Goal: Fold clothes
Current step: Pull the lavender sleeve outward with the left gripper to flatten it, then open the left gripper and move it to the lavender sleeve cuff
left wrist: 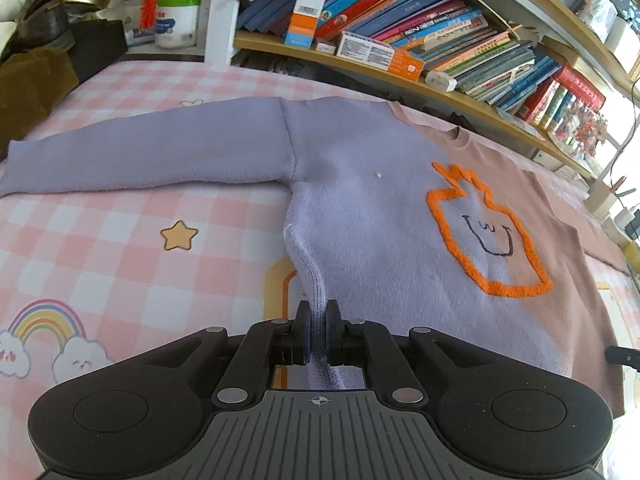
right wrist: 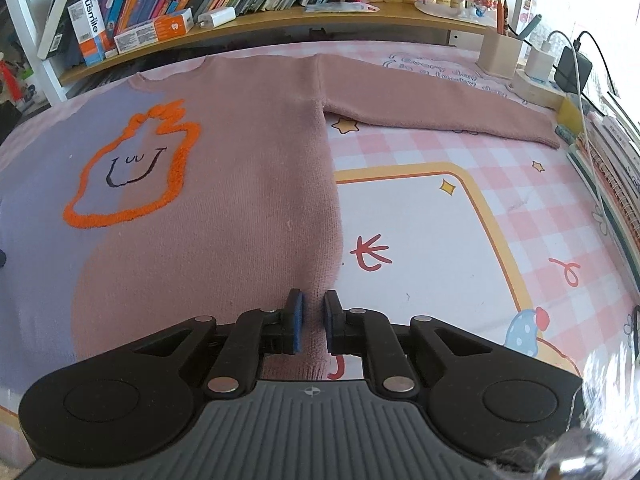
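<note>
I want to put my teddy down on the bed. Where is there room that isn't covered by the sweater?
Bare checked sheet lies below the purple sleeve, left of the sweater body, around the yellow star. More lies below the pink sleeve, inside the yellow-bordered panel. The bookshelf edge and the charger corner are crowded.

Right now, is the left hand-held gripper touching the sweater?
Touching. Left wrist view: the left hand-held gripper pinches the sweater at its lilac side edge.
</note>
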`<action>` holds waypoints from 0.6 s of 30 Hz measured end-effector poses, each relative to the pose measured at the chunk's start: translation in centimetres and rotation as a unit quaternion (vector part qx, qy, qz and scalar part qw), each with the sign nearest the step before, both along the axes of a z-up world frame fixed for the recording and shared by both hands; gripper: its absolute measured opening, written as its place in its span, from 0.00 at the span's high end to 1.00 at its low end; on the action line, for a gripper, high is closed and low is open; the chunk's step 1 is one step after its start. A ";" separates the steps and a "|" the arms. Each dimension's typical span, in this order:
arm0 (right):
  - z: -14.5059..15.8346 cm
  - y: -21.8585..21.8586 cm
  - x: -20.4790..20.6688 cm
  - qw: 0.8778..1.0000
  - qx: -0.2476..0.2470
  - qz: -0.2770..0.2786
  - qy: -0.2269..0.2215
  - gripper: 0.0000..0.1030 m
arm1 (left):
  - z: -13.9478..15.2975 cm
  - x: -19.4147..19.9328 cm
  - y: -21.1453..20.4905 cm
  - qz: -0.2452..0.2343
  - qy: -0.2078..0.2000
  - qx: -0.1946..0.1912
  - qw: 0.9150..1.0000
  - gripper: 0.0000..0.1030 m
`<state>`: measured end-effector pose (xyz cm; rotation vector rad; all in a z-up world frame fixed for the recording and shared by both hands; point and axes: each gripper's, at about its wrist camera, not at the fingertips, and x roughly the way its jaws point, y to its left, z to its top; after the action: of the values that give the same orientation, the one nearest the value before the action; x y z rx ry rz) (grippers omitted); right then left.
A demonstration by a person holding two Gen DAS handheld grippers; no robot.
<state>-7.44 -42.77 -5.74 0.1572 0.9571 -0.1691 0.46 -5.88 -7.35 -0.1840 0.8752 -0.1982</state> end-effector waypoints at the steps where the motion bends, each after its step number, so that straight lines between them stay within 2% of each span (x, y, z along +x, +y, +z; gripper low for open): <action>1: 0.0 0.0 0.0 1.000 -0.001 0.000 0.000 0.86 | 0.2 -0.3 0.0 0.004 -0.004 -0.001 1.000 0.91; 3: 0.2 0.2 -0.2 1.000 -0.002 0.000 -0.001 0.81 | 0.8 -1.0 0.0 0.013 -0.011 -0.002 1.000 0.91; 5: 0.6 0.3 -0.4 1.000 -0.001 0.002 -0.009 0.68 | 1.5 -1.8 -0.3 0.017 -0.020 -0.002 1.000 0.86; 6: 0.9 0.3 -0.5 1.000 -0.001 0.003 -0.016 0.64 | 1.9 -2.1 -0.5 0.019 -0.025 -0.001 1.000 0.79; 8: 1.6 0.4 -0.7 1.000 -0.002 0.005 -0.027 0.42 | 2.6 -2.9 -1.1 0.024 -0.031 0.003 0.999 0.66; 9: 2.0 0.5 -0.8 0.999 -0.005 0.003 -0.032 0.37 | 2.9 -3.2 -1.5 0.029 -0.033 0.007 0.999 0.52; 10: 2.4 0.5 -0.9 0.999 -0.007 -0.001 -0.037 0.25 | 3.1 -3.7 -2.1 0.033 -0.033 0.013 0.999 0.38; 11: 2.7 0.6 -1.0 0.999 -0.009 -0.004 -0.041 0.18 | 3.3 -4.2 -2.7 0.038 -0.034 0.020 0.999 0.33; 13: 3.2 1.0 -1.2 0.999 -0.017 -0.001 -0.048 0.13 | 3.6 -5.1 -3.9 0.047 -0.035 0.033 0.998 0.25; 14: 3.3 1.1 -1.3 0.998 -0.022 0.005 -0.052 0.10 | 3.8 -5.6 -4.5 0.052 -0.036 0.040 0.997 0.24; 18: 3.6 1.5 -1.5 0.997 -0.032 0.035 -0.065 0.08 | 4.3 -7.4 -6.1 0.047 -0.046 0.072 0.995 0.22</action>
<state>-8.96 -41.31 -2.09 0.0754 0.8253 -0.1230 -6.92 -12.02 -3.02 -0.0813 0.7847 -0.0549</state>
